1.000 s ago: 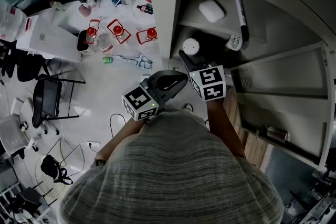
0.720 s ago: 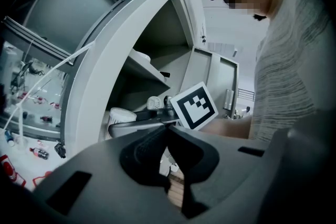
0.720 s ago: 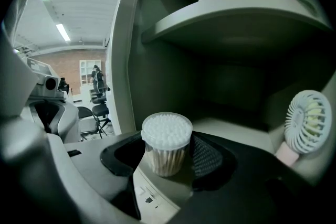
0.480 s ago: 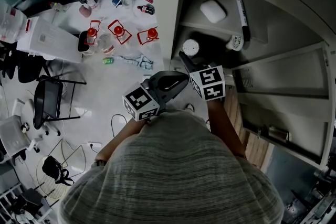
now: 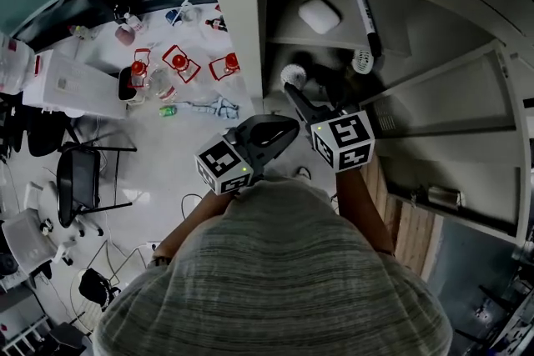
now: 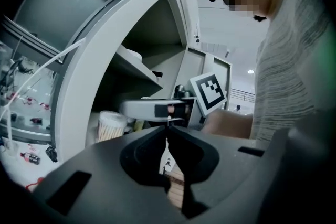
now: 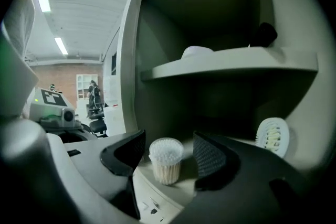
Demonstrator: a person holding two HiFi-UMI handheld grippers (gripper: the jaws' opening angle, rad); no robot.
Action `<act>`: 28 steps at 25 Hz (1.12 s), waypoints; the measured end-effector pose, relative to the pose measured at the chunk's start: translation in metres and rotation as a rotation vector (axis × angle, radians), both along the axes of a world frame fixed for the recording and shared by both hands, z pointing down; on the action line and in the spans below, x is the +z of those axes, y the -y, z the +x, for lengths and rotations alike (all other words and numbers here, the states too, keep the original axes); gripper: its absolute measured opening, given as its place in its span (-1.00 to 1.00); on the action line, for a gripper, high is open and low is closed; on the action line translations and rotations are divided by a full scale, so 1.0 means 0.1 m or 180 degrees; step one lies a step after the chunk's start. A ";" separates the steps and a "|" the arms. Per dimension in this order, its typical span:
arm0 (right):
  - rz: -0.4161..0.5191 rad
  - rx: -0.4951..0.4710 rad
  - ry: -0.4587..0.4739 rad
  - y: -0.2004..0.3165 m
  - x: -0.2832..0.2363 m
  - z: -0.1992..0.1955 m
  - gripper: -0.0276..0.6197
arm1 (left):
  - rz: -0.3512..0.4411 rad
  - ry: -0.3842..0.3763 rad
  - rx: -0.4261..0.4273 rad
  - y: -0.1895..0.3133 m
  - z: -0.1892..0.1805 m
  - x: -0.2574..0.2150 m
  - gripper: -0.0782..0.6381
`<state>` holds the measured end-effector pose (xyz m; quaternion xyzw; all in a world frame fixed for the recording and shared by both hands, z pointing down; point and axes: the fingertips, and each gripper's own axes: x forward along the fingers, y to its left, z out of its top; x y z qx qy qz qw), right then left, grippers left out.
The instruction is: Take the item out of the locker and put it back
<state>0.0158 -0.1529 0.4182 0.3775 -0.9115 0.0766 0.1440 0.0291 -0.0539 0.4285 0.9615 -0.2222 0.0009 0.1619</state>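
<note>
A clear jar of cotton swabs [image 7: 166, 160] stands upright on the lower locker shelf [image 7: 157, 194]. My right gripper [image 7: 168, 140] is open, and the jar shows in the gap at its fingertips with neither jaw touching it. In the head view the right gripper [image 5: 294, 94] reaches into the open locker toward the jar [image 5: 293, 76]. My left gripper [image 5: 284, 129] hangs outside the locker, just left of the right one. Its jaws [image 6: 167, 131] are shut with nothing between them. The left gripper view also shows the jar [image 6: 111, 124].
The upper shelf [image 7: 231, 63] carries a white case [image 5: 319, 14] and a black marker pen [image 5: 365, 8]. A white round slotted object [image 7: 273, 136] leans at the lower shelf's right. The locker's white side wall [image 5: 238, 21] stands left of the opening. A cluttered table [image 5: 167, 67] lies beyond.
The head view has shifted, so the locker sits further left in the picture. Both grippers hold nearly the same pose by the jar.
</note>
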 end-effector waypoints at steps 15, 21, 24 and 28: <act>0.0865 0.1556 0.0154 0.04 -0.86 1.00 -0.05 | 0.0138 -0.0061 0.0572 -0.02 0.24 -0.16 -0.76; 0.1271 0.1896 0.0111 0.08 -1.13 1.14 -0.13 | 0.0157 -0.0076 0.0696 -0.02 0.24 -0.18 -0.76; 0.1331 0.1908 0.0107 0.12 -1.17 1.13 -0.37 | 0.0178 -0.0074 0.0723 0.00 0.24 -0.19 -0.76; 0.1331 0.1907 0.0120 0.19 -1.18 1.12 -0.37 | 0.0207 -0.0067 0.0758 0.03 0.24 -0.21 -0.76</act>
